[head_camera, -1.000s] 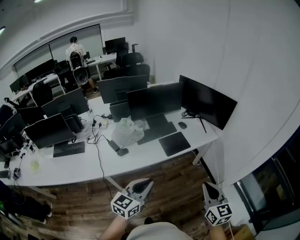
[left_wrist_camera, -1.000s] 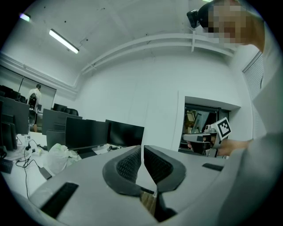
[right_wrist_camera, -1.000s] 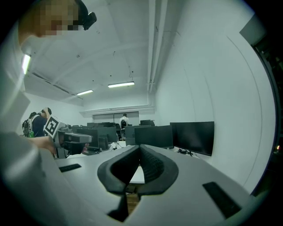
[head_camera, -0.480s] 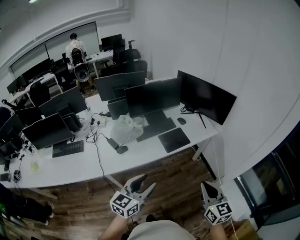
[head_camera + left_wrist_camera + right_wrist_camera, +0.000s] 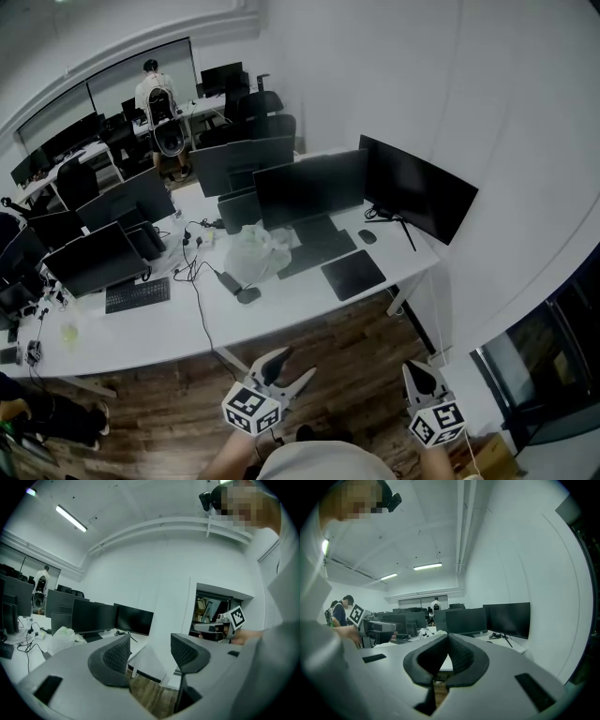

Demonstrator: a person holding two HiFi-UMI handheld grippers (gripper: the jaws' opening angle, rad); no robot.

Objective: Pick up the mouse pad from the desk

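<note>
The mouse pad is seen well ahead on the tabletop, between the left hand-held gripper (jaws opening, empty) and the right hand-held gripper, pressed together.

One mouse pad and one white bag.

A: Where is the mouse pad?
B: Flat on the desk, right end, just beside the keyboard.
A: And the grippers?
B: Left gripper and right gripper hang above the wood floor, short of the desk. The left jaws are opening, empty.
</note>
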